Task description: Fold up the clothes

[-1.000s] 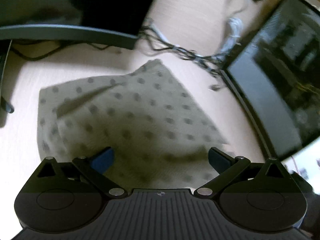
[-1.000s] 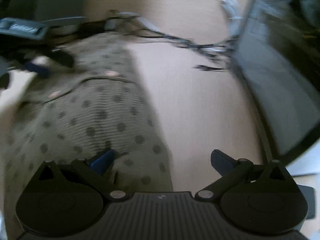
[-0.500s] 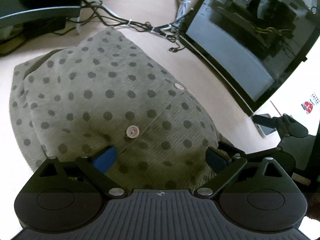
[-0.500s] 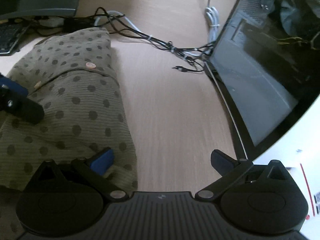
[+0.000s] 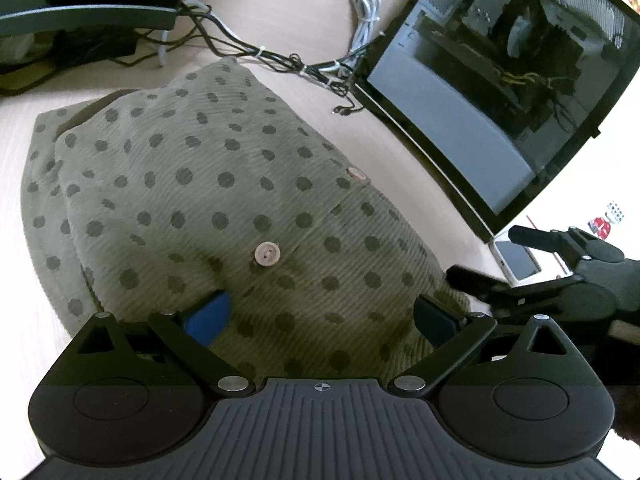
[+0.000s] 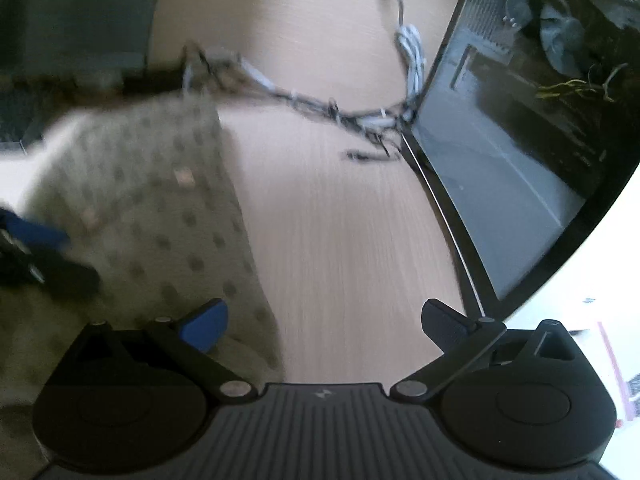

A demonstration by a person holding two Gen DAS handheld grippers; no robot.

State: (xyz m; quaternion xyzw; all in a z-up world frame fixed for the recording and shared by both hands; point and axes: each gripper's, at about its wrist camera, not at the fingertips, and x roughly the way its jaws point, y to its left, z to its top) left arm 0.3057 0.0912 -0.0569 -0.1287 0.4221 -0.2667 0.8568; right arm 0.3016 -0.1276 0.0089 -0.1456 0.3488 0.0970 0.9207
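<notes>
Your folded polka-dot garment (image 5: 224,200) lies mid-desk (image 6: 340,240) near the cables (image 5: 280,60), your left gripper (image 5: 324,316) spread wide and empty above its near edge, your right gripper (image 6: 324,320) likewise open alongside, so next probably comes smoothing or a final fold.

Your folded garment (image 5: 224,200) lies on the desk (image 5: 304,12). Behind it runs a cable bundle (image 5: 280,60); to its right stands the glass-sided case (image 5: 500,92), with the monitor base (image 5: 88,16) behind-left.
</notes>
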